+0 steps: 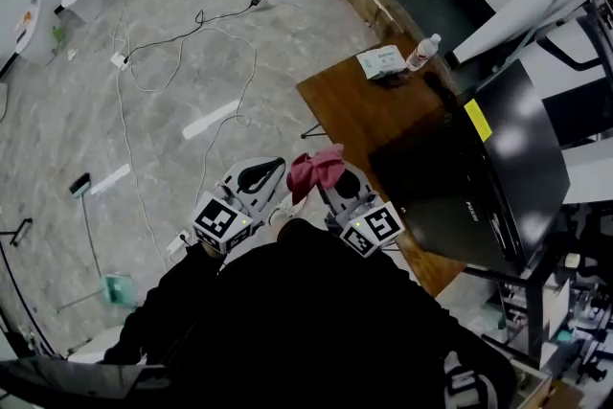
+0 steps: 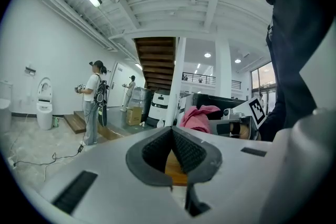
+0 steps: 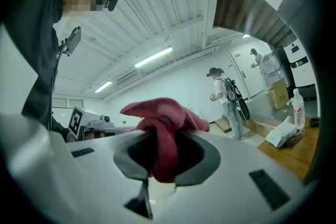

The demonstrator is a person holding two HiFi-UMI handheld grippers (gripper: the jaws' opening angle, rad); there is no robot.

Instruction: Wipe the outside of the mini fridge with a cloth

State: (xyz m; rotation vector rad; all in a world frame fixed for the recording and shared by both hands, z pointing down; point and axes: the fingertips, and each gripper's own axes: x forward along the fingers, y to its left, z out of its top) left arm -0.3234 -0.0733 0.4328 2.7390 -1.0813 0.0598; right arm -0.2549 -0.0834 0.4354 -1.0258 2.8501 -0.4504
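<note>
Dark sleeves and torso of the person (image 1: 287, 321) fill the bottom of the head view and hide the hands behind both marker cubes. Pale lettering on the front edge of the black mini fridge (image 1: 479, 158) is too small to read. Its yellow label (image 1: 477, 120) shows no legible print, and the print on the white packet (image 1: 381, 62) beside the bottle (image 1: 422, 52) is likewise unclear. The fridge stands on the wooden table (image 1: 350, 105), just right of both claws. The right claw (image 3: 160, 152) is clamped on a red cloth (image 3: 160, 115), which bunches above the pads and hangs between them, near the fridge's left edge. The left claw (image 2: 172, 152) is closed, its pads meeting with nothing between them.
</note>
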